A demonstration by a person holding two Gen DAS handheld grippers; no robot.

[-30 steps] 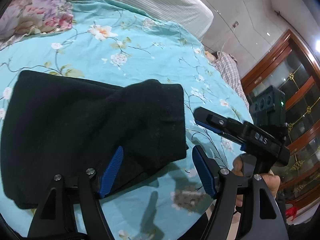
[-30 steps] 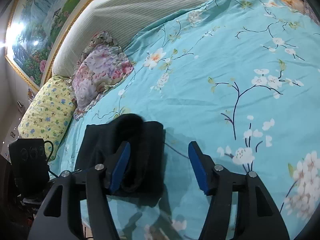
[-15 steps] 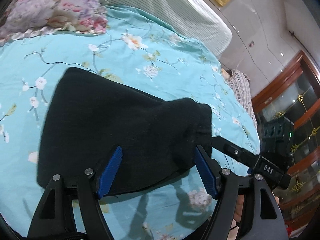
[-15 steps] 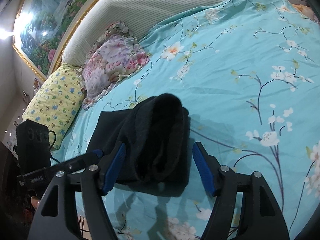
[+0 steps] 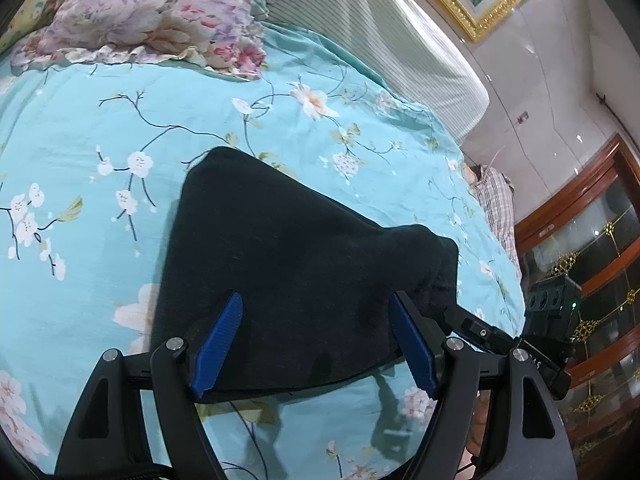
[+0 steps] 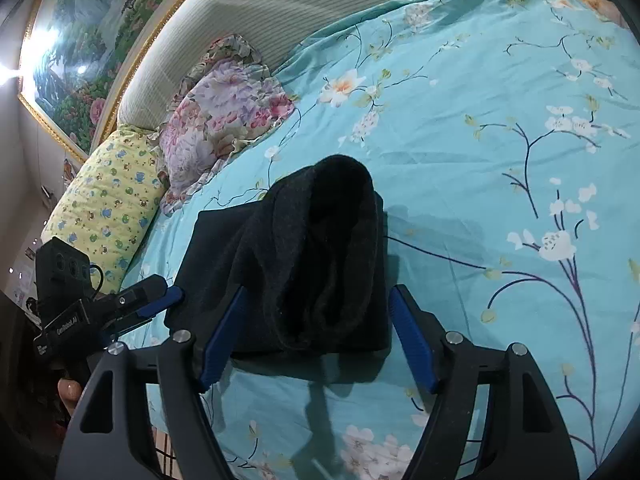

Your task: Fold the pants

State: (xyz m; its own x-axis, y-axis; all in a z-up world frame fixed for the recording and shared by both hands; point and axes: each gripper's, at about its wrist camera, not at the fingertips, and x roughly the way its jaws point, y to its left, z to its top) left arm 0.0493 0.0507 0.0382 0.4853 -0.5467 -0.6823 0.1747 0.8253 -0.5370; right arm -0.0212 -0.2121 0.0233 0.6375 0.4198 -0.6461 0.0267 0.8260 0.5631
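The black pants (image 5: 280, 264) lie folded into a thick bundle on the turquoise floral bedspread (image 5: 80, 128). In the right wrist view the pants (image 6: 304, 264) show a rounded fold bulging up at the far end. My left gripper (image 5: 316, 344) is open with its blue pads either side of the bundle's near edge, holding nothing. My right gripper (image 6: 316, 336) is open the same way at the bundle's right end. The right gripper's body (image 5: 504, 344) shows at the right of the left wrist view, and the left gripper's body (image 6: 108, 312) at the left of the right wrist view.
A pink floral pillow (image 6: 224, 108) and a yellow patterned pillow (image 6: 104, 196) lie at the head of the bed by the striped headboard (image 6: 280, 8). A plaid cloth (image 5: 500, 200) lies at the bed's far edge. A wooden glass cabinet (image 5: 592, 248) stands beyond.
Both grippers have moved in toward the pants, so the bundle now sits between the open fingers of each. The pants look much the same.
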